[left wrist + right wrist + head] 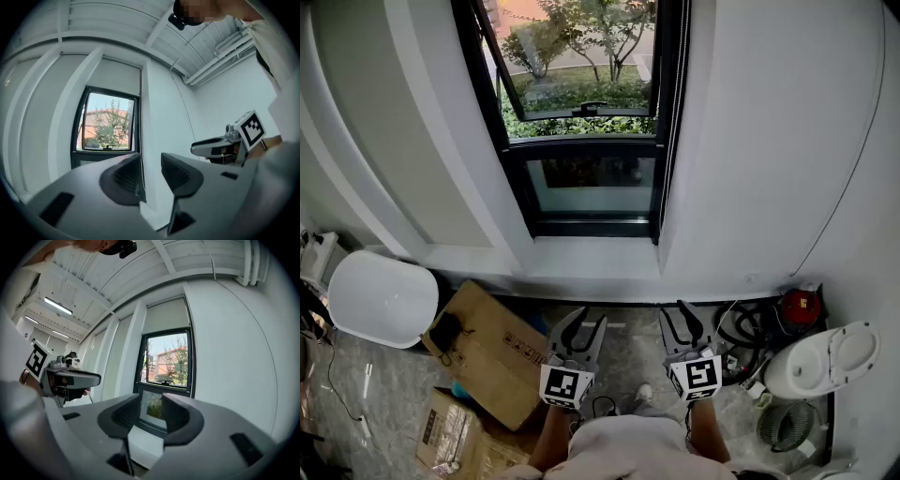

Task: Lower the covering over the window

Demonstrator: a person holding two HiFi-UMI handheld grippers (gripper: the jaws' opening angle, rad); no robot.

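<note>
Approach step, nothing gripped yet. Your left gripper [586, 321] and right gripper [673, 310] are both level, jaws wide apart and empty, well short of the window [581, 112]. The blind [165, 317] sits rolled up above the glass. Next, reach up to its pull (bottom edge or cord, can't tell which), close on it and draw down.
</note>
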